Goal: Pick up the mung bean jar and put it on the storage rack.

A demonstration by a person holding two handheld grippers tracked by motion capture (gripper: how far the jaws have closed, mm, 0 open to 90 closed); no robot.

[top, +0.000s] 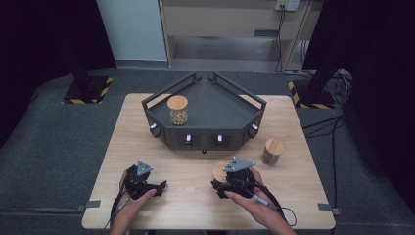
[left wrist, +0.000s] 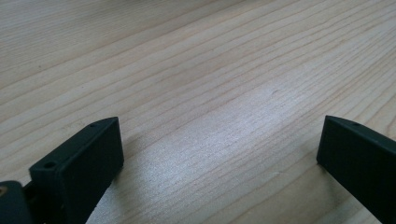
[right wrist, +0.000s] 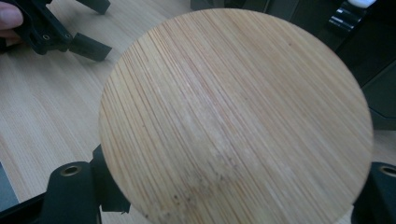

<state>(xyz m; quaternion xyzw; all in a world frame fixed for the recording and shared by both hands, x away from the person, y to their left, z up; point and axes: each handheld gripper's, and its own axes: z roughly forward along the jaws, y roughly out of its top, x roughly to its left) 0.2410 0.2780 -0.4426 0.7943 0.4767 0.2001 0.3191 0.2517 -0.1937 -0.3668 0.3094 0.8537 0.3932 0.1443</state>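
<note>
A glass jar with a round bamboo lid [top: 219, 170] [right wrist: 233, 112] stands on the wooden table near the front, right of centre. My right gripper [top: 226, 180] [right wrist: 224, 191] comes down over it, one jaw on each side just under the lid, shut on the jar. My left gripper [top: 157, 187] [left wrist: 219, 140] rests low over bare wood at the front left, jaws wide apart with nothing between them. The left gripper [right wrist: 70, 39] also appears at the top left of the right gripper view.
A dark angular tray [top: 220, 105] with a rail and front knobs stands at the table's middle back. A second lidded jar [top: 177, 108] stands in its left part. A third lidded jar [top: 272, 151] stands on the table right of the tray.
</note>
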